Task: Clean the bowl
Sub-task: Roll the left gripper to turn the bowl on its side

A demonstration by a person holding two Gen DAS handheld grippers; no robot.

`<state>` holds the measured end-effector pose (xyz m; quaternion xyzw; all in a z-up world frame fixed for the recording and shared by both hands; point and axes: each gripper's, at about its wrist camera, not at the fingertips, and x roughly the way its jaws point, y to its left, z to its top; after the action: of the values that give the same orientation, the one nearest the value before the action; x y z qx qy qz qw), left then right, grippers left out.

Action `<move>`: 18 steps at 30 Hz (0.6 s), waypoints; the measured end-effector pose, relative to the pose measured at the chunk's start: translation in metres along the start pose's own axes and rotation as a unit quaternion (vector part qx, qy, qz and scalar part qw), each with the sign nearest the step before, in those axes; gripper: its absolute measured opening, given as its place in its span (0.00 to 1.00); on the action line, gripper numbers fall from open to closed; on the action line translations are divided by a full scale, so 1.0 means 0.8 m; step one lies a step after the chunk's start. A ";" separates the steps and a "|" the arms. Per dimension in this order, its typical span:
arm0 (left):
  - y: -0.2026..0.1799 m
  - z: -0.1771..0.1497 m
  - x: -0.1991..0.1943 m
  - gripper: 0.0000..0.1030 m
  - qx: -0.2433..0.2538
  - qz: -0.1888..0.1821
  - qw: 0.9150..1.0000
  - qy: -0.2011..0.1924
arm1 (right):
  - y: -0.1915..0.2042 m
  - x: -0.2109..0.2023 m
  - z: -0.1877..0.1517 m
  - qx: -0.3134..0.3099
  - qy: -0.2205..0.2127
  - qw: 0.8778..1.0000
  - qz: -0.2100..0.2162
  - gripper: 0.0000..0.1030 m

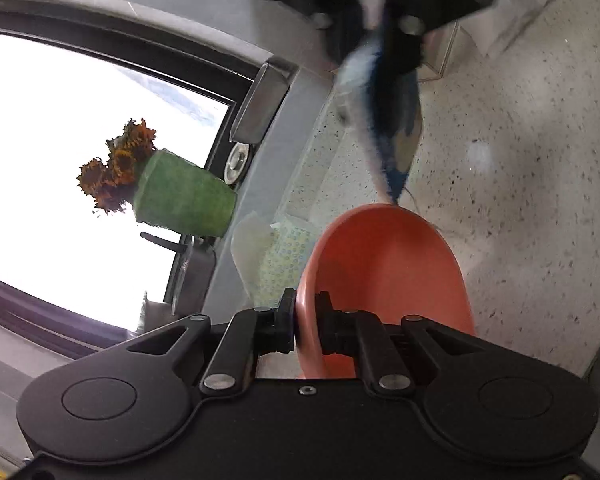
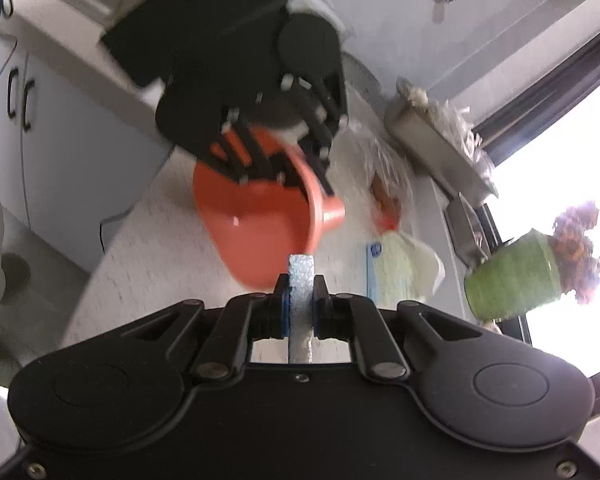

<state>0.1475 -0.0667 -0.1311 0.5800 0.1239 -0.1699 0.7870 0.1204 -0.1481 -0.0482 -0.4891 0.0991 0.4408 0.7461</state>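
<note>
Above counter (image 1: 520, 140), bowl (image 1: 384, 264) rim pinched, cloth (image 2: 300, 280) gripped

Your left gripper (image 1: 305, 322) pinches the orange bowl (image 1: 388, 276) rim; your right gripper (image 1: 404, 28) dangles a blue cloth (image 1: 396, 128) above it.

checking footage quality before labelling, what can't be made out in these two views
- Cloth: motion-blurred in the left wrist view; the right gripper covers most of it in its own view.
- Bowl: far rim hidden behind the blurred left gripper in the right wrist view; whether dirt remains inside cannot be told.
- Flower pot: flowers washed out against the bright window.
</note>
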 end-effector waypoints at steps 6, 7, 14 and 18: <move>-0.008 -0.011 -0.010 0.10 -0.015 0.022 1.000 0.000 | -0.004 -0.006 0.033 0.002 -0.031 0.999 -0.007 0.11; -0.008 -0.014 -0.012 0.10 -0.024 0.024 0.999 0.002 | -0.005 -0.006 0.034 0.002 -0.032 0.999 -0.008 0.11; -0.021 -0.034 -0.036 0.10 -0.066 0.059 0.996 0.019 | -0.005 0.007 0.055 0.001 -0.044 0.999 -0.007 0.11; -0.021 -0.037 -0.037 0.10 -0.093 0.072 0.993 0.025 | -0.009 0.010 0.065 0.004 -0.055 0.998 -0.008 0.11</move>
<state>0.1138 -0.0390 -0.1429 0.5157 0.1167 -0.0862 0.8444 0.1159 -0.1019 -0.0222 -0.4621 0.0560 0.4607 0.7557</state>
